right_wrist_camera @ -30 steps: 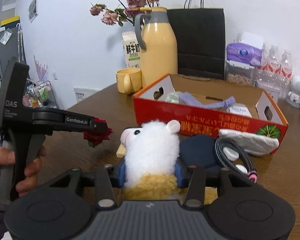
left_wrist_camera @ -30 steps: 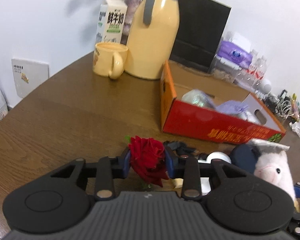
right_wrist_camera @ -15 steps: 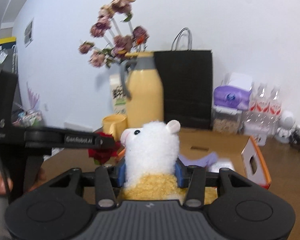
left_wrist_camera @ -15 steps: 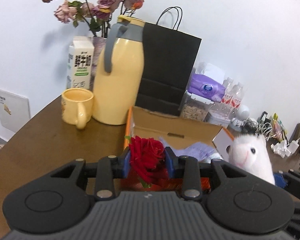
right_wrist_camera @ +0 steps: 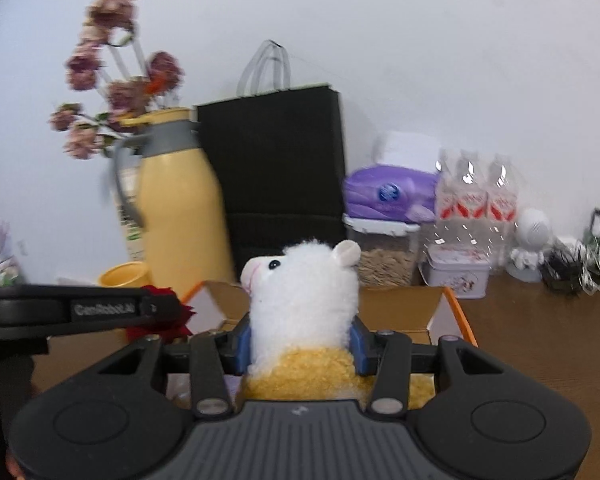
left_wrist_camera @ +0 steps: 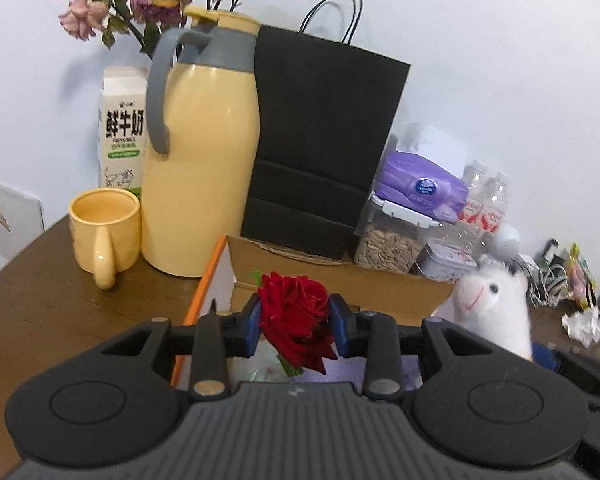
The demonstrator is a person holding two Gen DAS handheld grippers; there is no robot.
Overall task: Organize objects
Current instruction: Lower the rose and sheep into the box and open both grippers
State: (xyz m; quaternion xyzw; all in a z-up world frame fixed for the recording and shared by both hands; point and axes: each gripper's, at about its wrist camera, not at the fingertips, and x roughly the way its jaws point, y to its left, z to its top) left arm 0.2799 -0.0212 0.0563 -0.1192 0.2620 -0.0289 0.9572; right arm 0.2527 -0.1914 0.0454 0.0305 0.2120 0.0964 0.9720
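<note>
Two items mid-carry: left hand-held gripper (left_wrist_camera: 295, 325) pinching red rose (left_wrist_camera: 294, 314), right hand-held gripper (right_wrist_camera: 301, 340) pinching plush sheep (right_wrist_camera: 304, 300), both above cardboard box (left_wrist_camera: 340, 280) w/ stuff inside. Drop-off left imo.

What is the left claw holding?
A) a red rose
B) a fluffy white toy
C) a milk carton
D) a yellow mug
A: the left claw is pinched on the red rose, while the fluffy toy sits in the right claw, and the mug and milk carton stand on the table.
</note>
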